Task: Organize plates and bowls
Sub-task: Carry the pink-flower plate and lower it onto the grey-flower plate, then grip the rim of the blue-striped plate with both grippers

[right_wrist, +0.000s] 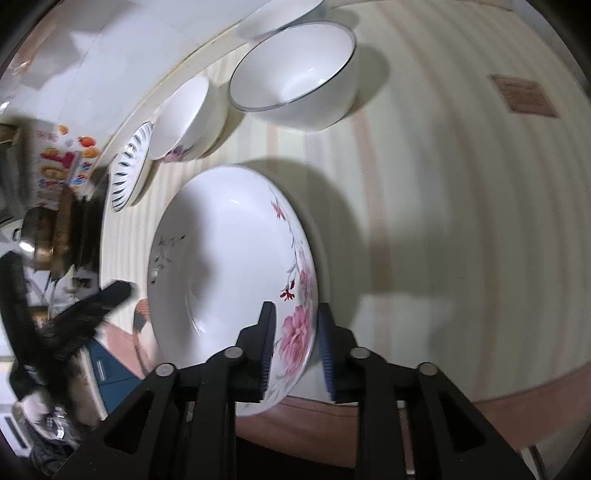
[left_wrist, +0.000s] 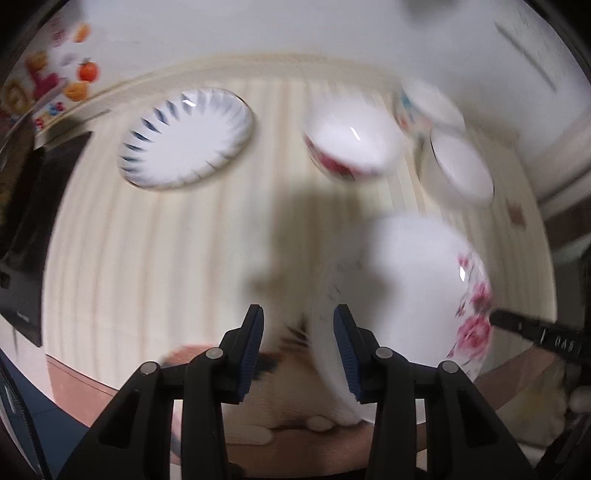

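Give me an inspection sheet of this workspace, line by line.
Surface: round table under a pale striped cloth.
Job's things: floral plate nearest; blue-rayed plate; red-patterned bowl; plain white bowl; another bowl behind, blurred.
Clutter: brown patch on the cloth.
Grippers: right gripper straddles the floral plate's rim, grip unclear; left gripper open at its opposite edge.
Cables: nothing seen.
Surroundings: white wall, colourful poster.

Black angular tool (right_wrist: 297,354) arms with silver rivets and ribbed navy pads (right_wrist: 269,354) (same on both).
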The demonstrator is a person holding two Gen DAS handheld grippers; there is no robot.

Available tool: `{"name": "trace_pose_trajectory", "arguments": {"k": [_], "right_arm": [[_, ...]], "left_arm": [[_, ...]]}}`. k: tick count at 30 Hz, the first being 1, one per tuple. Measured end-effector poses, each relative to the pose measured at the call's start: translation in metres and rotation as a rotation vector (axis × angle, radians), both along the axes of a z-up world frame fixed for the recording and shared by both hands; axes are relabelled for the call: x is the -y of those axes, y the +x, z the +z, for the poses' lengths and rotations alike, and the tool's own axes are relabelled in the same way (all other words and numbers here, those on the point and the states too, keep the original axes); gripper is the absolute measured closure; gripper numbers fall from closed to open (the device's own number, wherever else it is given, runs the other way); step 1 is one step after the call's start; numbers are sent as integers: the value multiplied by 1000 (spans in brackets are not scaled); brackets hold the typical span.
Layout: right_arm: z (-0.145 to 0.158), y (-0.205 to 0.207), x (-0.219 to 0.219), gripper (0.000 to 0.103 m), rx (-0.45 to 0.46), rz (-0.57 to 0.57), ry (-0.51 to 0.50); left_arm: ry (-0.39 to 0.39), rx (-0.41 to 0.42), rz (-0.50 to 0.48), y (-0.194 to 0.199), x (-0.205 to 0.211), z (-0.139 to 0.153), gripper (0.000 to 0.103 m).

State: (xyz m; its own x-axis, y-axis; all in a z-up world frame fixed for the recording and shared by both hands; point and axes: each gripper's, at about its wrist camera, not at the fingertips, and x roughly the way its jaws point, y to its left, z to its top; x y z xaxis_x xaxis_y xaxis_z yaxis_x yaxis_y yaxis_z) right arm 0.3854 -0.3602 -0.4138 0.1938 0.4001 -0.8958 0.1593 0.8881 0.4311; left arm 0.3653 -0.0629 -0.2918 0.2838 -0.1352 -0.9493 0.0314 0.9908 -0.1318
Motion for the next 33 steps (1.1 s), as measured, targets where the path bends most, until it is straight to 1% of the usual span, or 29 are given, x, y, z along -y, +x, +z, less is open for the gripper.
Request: {"name": "trace_pose_trajectory", "arguments": {"k": [2, 3, 5, 7, 8, 10, 13, 15, 16, 17, 19, 22, 24, 25, 26, 27, 29, 33], "right_arm": [[16, 5, -4, 74, 22, -9, 8], [30, 12, -11, 74, 43, -17, -4], [49, 27, -29, 73, 83, -12, 15], [64, 47, -54, 69, 116, 2, 49], [70, 62, -75, 66, 132, 20, 73], [72, 88, -110, 66, 141, 54, 81], [63, 137, -169, 66, 163, 94, 56], [47, 172, -207, 66, 159, 109, 21], [41, 182, -216, 66, 152, 111, 12], [29, 201, -233, 66, 134, 113, -4], [10, 221, -251, 66, 106, 111, -35], [-14, 238, -264, 67, 73, 113, -72], [-29, 246, -266, 73, 54, 104, -96], [-32, 247, -266, 76, 53, 101, -110], [-34, 248, -266, 81, 55, 98, -125], [-36, 249, -265, 84, 62, 96, -137], [-36, 248, -264, 87, 74, 92, -144], [-30, 241, -259, 88, 92, 88, -146]], "left_arm": [[-19, 17, 52, 11, -22, 12, 65], [-31, 27, 83, 20, -37, 17, 65], [-39, 44, 124, 40, -63, 23, 65], [-29, 49, 154, 68, -93, 21, 65], [-22, 42, 168, 81, -106, 16, 65], [-19, 23, 185, 103, -130, 6, 65], [-7, -18, 191, 142, -161, -18, 65], [10, -40, 188, 166, -175, -37, 65], [11, -47, 183, 173, -180, -45, 65], [10, -57, 175, 182, -182, -54, 65], [13, -71, 157, 197, -187, -68, 65], [19, -100, 101, 212, -186, -90, 65], [-13, -119, 66, 215, -183, -101, 66], [-31, -107, 57, 214, -182, -102, 68], [-33, -90, 53, 212, -180, -102, 71], [-10, -46, 40, 209, -178, -102, 72], [-9, -23, 36, 202, -176, -103, 74], [-10, 4, 40, 180, -174, -101, 75]]}}
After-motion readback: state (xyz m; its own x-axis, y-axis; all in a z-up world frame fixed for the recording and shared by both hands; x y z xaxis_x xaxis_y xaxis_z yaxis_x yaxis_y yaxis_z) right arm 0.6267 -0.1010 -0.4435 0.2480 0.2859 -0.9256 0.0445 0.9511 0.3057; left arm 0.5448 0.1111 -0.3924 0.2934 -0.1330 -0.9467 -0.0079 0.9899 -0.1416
